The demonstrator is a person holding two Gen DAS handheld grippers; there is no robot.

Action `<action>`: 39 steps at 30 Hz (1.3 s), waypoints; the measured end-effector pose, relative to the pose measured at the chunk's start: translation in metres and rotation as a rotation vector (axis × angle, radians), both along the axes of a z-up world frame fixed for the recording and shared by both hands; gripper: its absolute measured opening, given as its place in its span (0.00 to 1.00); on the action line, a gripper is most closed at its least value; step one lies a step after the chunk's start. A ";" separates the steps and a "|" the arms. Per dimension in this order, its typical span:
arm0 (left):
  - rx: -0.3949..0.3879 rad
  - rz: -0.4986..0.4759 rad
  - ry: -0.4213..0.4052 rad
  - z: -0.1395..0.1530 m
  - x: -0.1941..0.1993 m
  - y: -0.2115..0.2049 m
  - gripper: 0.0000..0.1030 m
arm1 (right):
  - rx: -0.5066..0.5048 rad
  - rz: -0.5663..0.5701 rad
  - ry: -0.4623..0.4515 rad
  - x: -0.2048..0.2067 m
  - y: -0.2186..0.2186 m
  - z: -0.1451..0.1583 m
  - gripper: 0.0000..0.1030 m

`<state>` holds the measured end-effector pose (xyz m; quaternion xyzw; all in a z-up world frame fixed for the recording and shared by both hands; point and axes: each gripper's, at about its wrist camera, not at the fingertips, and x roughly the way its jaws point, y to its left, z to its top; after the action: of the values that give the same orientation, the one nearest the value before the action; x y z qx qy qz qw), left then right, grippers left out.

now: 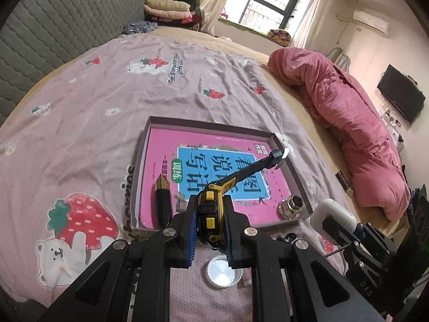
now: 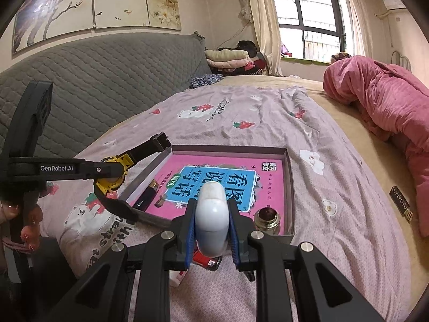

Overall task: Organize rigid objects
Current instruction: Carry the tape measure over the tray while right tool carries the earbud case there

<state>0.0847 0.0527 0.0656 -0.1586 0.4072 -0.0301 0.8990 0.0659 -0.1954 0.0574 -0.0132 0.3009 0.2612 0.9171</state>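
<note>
On the strawberry-print bed, shallow box (image 1: 292, 158) straight ahead; left gripper (image 1: 210, 214) clamped on tape measure (image 1: 207, 209), right gripper (image 2: 211, 230) clamped on white case (image 2: 211, 222), both just short of its near rim.

The left gripper (image 1: 208, 216) points forward and steeply down, its jaws clamped tight on the sides of a yellow-and-black tool (image 1: 210, 209). In the right wrist view it reaches in level from the left edge. The right gripper (image 2: 211, 230) also tilts down, less steeply, its jaws pressed on both flanks of a white rounded case (image 2: 212, 220). At that view's left edge, part of a hand (image 2: 25, 228) shows behind the left gripper's frame.
</note>
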 end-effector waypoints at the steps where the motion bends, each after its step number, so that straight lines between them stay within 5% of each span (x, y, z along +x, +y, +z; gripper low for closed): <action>1: 0.000 0.000 0.000 0.000 0.001 0.000 0.16 | 0.000 -0.002 -0.002 0.000 0.001 0.000 0.21; 39: 0.042 0.044 -0.010 0.001 0.040 0.002 0.16 | 0.009 -0.032 -0.031 0.038 0.010 0.021 0.21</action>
<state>0.1246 0.0549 0.0663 -0.1484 0.3999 -0.0024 0.9045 0.1039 -0.1852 0.0788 -0.0084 0.2858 0.2475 0.9257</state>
